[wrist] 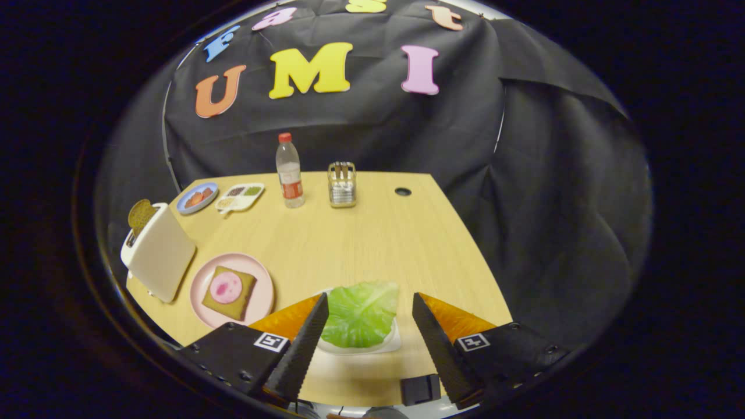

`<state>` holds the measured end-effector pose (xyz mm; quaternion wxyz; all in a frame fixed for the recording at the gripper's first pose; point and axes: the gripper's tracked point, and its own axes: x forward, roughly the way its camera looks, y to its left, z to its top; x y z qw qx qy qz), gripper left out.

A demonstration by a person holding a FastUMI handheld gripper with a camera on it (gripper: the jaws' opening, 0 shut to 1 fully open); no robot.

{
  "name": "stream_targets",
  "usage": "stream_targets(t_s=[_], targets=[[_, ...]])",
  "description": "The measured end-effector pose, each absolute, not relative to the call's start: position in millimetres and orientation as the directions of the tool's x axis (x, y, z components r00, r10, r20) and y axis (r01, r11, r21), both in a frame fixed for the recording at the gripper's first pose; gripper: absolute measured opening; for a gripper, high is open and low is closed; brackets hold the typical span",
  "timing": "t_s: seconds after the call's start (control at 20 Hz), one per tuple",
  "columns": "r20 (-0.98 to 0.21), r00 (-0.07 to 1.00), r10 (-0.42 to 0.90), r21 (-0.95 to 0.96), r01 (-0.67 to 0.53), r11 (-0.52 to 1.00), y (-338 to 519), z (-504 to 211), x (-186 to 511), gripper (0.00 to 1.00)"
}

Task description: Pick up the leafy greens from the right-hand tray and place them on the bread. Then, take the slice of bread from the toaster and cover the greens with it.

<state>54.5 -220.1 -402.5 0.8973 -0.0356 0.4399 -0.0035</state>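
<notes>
1. Gripper (370, 314) hangs over the near edge of the wooden table (372, 244), its 2 fingers spread wide apart and holding nothing.
2. Leafy greens (361, 314) lie in a white tray (391, 344) between the fingers; the left finger sits just beside or over the leaf's edge, the right finger stands apart from it. No pinch yet.
3. Pink plate (233, 289), left of the fingers, carries the bread (229, 293) with a round pink slice (226, 287) on top. No greens on it.
4. White toaster (158, 251), left of the plate, has the second slice of bread (139, 214) standing up out of its slot.
5. Far side of the table: water bottle (289, 170), a metal rack (341, 184), a blue dish (197, 198) and a divided tray (240, 196).
6. Progress, as I judge it: nothing finished. First pick is being lined up. Left to do: close on greens, carry to bread, release, fetch toaster slice, cover greens.
</notes>
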Motion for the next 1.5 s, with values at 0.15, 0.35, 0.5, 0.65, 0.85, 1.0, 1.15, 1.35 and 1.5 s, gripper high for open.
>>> stream_targets(t_s=[0.15, 0.35, 0.5, 0.65, 0.85, 1.0, 1.15, 1.35, 1.5], targets=[[-0.850, 0.526, 0.015, -0.040, -0.092, 0.995, -242.4, -446.2, 58.7, 0.89], [-0.895, 0.436, 0.095, 0.025, -0.162, 0.986, -249.4, -486.0, 78.8, 0.82], [-0.920, 0.356, 0.162, 0.097, -0.194, 0.976, -239.6, -504.5, 81.6, 0.71], [-0.920, 0.345, 0.185, 0.120, -0.202, 0.972, -234.4, -508.1, 82.3, 0.57], [-0.915, 0.344, 0.212, 0.141, -0.222, 0.965, -218.4, -503.9, 83.9, 0.36], [-0.919, 0.329, 0.217, 0.148, -0.222, 0.964, -207.7, -506.5, 82.9, 0.37], [-0.948, 0.277, 0.159, 0.111, -0.181, 0.977, -214.1, -526.2, 76.9, 0.22], [-0.936, 0.317, 0.156, 0.109, -0.160, 0.981, -210.5, -510.2, 76.6, 0.01], [-0.899, 0.412, 0.146, 0.063, -0.209, 0.976, -203.8, -484.7, 80.7, 0.00]])
